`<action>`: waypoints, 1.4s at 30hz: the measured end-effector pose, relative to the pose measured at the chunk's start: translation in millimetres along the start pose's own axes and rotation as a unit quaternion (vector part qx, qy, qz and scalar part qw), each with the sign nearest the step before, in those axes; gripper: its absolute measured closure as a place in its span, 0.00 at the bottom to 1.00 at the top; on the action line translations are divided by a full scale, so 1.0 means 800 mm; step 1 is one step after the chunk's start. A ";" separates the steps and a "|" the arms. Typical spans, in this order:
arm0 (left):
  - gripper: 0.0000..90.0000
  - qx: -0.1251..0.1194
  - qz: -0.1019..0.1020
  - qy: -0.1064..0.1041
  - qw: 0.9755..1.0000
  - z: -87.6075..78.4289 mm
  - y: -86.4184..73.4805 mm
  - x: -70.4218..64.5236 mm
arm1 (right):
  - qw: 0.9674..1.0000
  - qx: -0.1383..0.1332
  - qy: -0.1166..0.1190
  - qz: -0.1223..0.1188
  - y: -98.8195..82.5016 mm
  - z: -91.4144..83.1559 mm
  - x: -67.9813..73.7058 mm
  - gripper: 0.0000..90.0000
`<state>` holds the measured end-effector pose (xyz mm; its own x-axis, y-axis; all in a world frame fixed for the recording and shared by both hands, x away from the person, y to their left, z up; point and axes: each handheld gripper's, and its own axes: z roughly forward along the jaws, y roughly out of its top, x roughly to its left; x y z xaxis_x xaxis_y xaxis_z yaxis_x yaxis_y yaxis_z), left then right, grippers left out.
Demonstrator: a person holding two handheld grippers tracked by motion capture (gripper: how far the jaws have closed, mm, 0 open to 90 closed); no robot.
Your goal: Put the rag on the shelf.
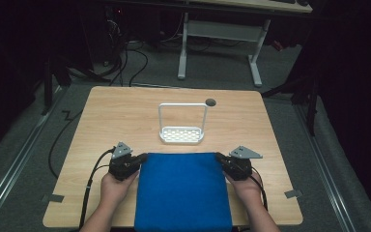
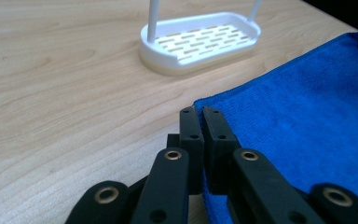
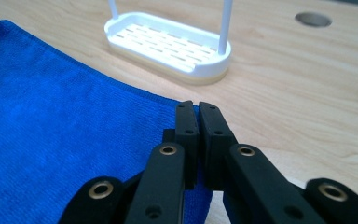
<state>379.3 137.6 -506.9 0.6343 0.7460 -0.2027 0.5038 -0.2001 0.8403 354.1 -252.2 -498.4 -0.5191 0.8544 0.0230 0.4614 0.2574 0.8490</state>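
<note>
A blue cloth (image 1: 182, 188) lies spread over the near middle of the wooden table and hangs past its front edge. My left gripper (image 1: 142, 157) is shut on the cloth's far left corner; in the left gripper view the black jaws (image 2: 200, 112) pinch the blue corner (image 2: 303, 116). My right gripper (image 1: 221, 158) is shut on the far right corner, and the right gripper view has its jaws (image 3: 196, 106) closed on the cloth's edge (image 3: 74, 130). Both corners look slightly lifted. A hand holds each gripper from below.
A white slotted rack (image 1: 182, 134) with a tall wire handle stands just beyond the cloth at mid table, also seen as the rack (image 2: 200, 42) and the rack (image 3: 168, 44). A round cable hole (image 1: 210, 102) sits behind it. The table (image 1: 111, 116) has bare wood on both sides.
</note>
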 end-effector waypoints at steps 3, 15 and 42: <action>0.97 -0.013 0.004 0.000 1.000 -0.008 0.005 -0.005 | 1.000 -0.014 -0.003 -0.003 0.003 -0.008 0.002 0.98; 0.97 -0.060 0.006 -0.004 0.998 -0.033 0.021 -0.014 | 0.998 -0.066 -0.009 -0.012 0.019 -0.031 0.015 0.98; 0.98 -0.155 0.027 0.009 0.988 -0.079 0.121 -0.014 | 0.982 -0.183 -0.035 -0.025 0.121 -0.074 0.015 0.98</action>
<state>384.1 150.0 -391.5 0.6437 0.7510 -0.1473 0.2645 -0.0377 0.9636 350.0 -243.8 -384.3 -0.4778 0.8771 -0.0497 0.1406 0.1322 0.9812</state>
